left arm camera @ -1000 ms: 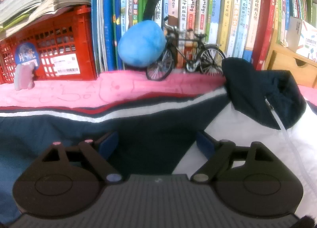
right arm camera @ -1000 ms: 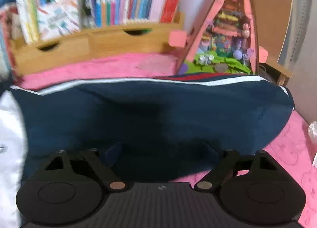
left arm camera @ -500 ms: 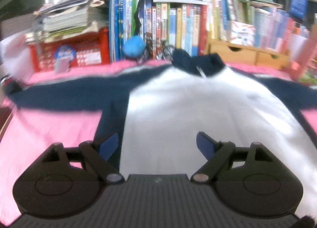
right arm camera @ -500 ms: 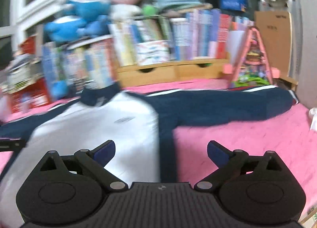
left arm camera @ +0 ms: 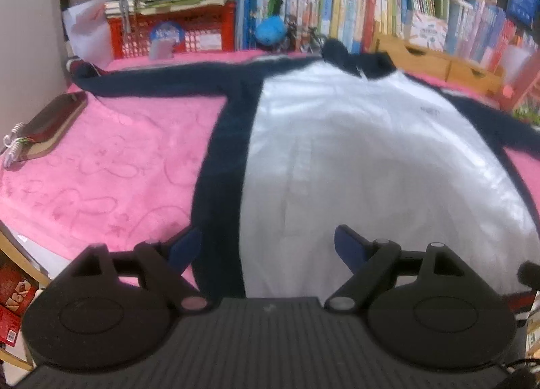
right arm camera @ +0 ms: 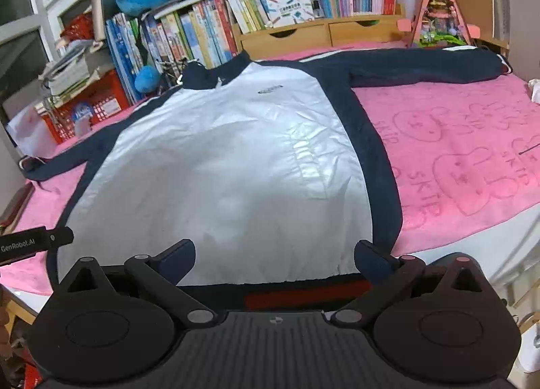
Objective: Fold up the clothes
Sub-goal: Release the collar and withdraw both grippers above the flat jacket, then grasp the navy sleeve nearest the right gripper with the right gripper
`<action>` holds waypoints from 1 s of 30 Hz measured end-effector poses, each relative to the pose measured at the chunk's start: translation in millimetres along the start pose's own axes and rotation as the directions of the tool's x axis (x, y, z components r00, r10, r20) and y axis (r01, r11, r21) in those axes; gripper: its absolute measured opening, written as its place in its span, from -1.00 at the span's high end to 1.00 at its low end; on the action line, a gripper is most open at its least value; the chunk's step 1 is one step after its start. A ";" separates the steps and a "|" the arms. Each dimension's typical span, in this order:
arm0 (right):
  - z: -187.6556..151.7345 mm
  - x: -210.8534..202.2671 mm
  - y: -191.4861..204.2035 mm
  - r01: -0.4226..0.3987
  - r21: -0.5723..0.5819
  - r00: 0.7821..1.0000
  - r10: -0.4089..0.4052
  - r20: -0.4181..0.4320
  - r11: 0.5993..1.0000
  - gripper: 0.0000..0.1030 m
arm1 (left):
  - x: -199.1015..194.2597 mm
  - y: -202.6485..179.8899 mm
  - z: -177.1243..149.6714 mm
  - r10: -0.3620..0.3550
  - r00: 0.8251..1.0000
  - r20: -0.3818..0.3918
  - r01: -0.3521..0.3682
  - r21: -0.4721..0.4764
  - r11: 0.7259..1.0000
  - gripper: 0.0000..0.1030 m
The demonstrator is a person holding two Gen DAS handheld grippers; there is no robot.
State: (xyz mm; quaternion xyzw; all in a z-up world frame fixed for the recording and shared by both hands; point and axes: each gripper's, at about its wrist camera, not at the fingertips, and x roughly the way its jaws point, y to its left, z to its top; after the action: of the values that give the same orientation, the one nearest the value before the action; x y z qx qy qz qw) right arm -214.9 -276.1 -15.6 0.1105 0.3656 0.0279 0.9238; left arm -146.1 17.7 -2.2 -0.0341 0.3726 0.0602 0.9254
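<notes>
your left gripper [left arm camera: 268,249] hangs wide and empty over the jacket [left arm camera: 354,159], near its hem. the white-and-navy garment lies flat, front up, on the pink blanket [left arm camera: 101,159], one sleeve stretched toward the red crate [left arm camera: 175,31]; nothing legible here. from the right wrist, your right gripper [right arm camera: 275,259] also gapes wide with nothing in it, just above the hem. both sleeves are spread; no fold is made yet, so all the folding remains. "skip" repeats on the blanket, "genrobot.ai" on the other tool.
</notes>
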 end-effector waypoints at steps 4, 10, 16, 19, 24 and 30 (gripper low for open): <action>-2.4 0.4 1.9 0.006 -0.009 1.000 -0.007 -0.007 1.000 -0.97 | -1.6 -0.2 -5.9 0.004 1.000 -0.008 -0.004 0.004 1.000 -0.69; -1.5 2.4 1.4 0.011 -0.031 1.000 -0.011 -0.007 0.999 -0.97 | -4.0 -1.1 -12.5 0.021 1.000 -0.016 -0.021 0.007 1.000 -0.69; -2.6 2.6 3.2 0.023 -0.046 1.000 -0.024 -0.007 0.999 -0.97 | -3.1 -0.9 -11.9 0.027 0.999 -0.024 -0.026 0.018 0.999 -0.69; -3.1 3.7 5.2 0.029 -0.055 0.999 -0.030 -0.012 0.998 -0.97 | -1.4 -1.2 -11.8 0.032 0.999 -0.034 -0.031 0.022 0.999 -0.69; -3.8 7.0 6.5 0.038 -0.076 0.999 -0.040 -0.027 0.996 -0.97 | 0.1 -4.9 -13.0 0.027 0.999 -0.047 -0.025 0.046 0.999 -0.70; -5.4 11.5 6.4 0.043 -0.097 0.998 -0.047 -0.044 0.994 -0.97 | 4.2 -10.2 -14.8 0.014 0.998 -0.062 -0.010 0.078 0.997 -0.70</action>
State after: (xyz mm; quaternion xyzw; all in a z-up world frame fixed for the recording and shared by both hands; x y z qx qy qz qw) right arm -210.0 -267.4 -25.6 0.0572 0.3873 0.0271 0.9198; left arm -151.8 6.3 -15.6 0.0023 0.4038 0.0502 0.9135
